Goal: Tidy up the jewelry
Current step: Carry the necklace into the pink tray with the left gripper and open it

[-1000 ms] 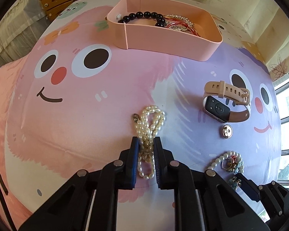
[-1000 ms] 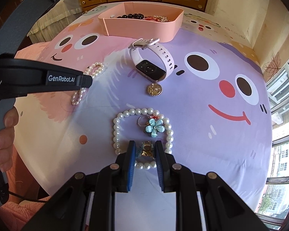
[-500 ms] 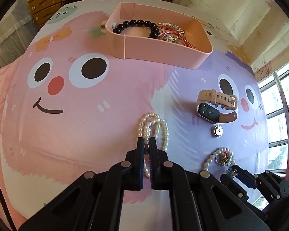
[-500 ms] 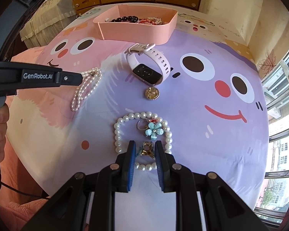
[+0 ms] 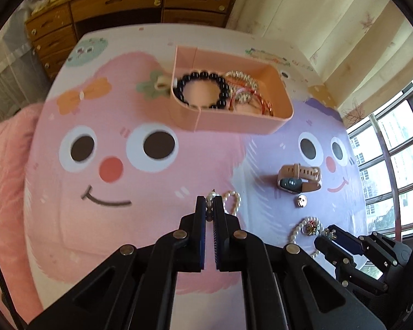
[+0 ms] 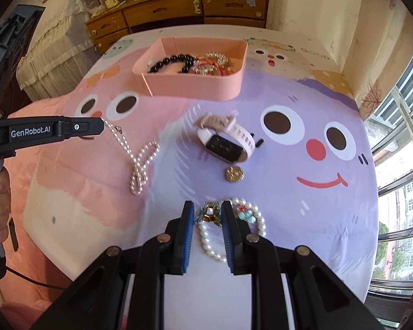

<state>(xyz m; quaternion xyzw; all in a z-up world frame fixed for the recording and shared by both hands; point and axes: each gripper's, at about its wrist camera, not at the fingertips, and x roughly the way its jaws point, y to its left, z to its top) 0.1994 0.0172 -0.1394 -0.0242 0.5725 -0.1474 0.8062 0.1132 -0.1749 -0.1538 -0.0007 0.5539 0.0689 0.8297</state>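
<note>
- The left tool (image 5: 209,202) is closed tight on a white pearl strand necklace (image 6: 136,159). In the right wrist view the strand hangs from its tips, with the lower loops lying on the pink side of the cartoon-face printed cloth (image 6: 303,170) covering the bench.
- The right tool (image 6: 208,214) is narrowed around a gold-and-teal charm cluster (image 6: 209,213) on a white pearl bracelet (image 6: 250,214). Its blue pads (image 6: 188,220) sit on either side of the charm, which looks gripped, though contact is hard to confirm through motion blur.
- A pale pink strapped smartwatch with a dark face (image 6: 225,140) lies on the purple side of the cloth, with a small round gold pendant (image 6: 234,174) just beside it, nearer the tools.
- A pink rectangular plastic tray (image 6: 195,88) sits at the far part of the bench and holds a black bead bracelet (image 5: 201,89) and a tangle of silver and red chains (image 5: 245,90).
- A wooden chest of drawers (image 5: 124,8) stands beyond the bench.
</note>
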